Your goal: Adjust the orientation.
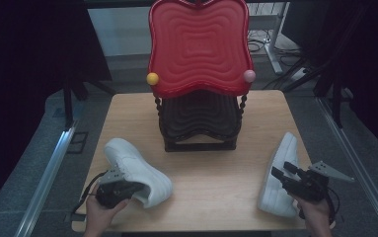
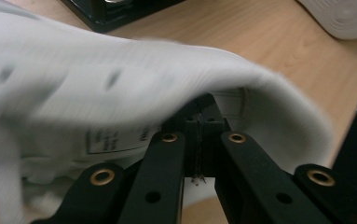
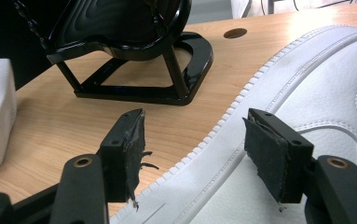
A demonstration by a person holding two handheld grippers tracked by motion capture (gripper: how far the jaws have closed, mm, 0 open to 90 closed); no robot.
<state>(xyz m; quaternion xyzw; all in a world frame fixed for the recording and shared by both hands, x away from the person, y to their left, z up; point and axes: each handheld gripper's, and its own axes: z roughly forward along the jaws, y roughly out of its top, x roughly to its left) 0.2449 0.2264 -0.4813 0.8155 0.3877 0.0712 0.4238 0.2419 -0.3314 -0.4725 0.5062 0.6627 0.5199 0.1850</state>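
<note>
Left gripper [image 1: 127, 190]: clamped on heel collar of white leather sneaker [image 1: 137, 170] — near front-left corner of wooden table [image 1: 216, 187], toe pointing away.
Right gripper [image 1: 285, 174]: jaws apart, gripping nothing — second white sneaker [image 1: 279, 175] directly beneath, lengthwise along right edge.

A wooden table [image 1: 211, 173] carries a two-tier stand [image 1: 200, 140] and two white sneakers [image 1: 137, 170].

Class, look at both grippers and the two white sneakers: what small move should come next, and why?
Probably close the right gripper on the right sneaker: its jaws stand open around the sole edge, while the left gripper is already shut on the left sneaker.
</note>
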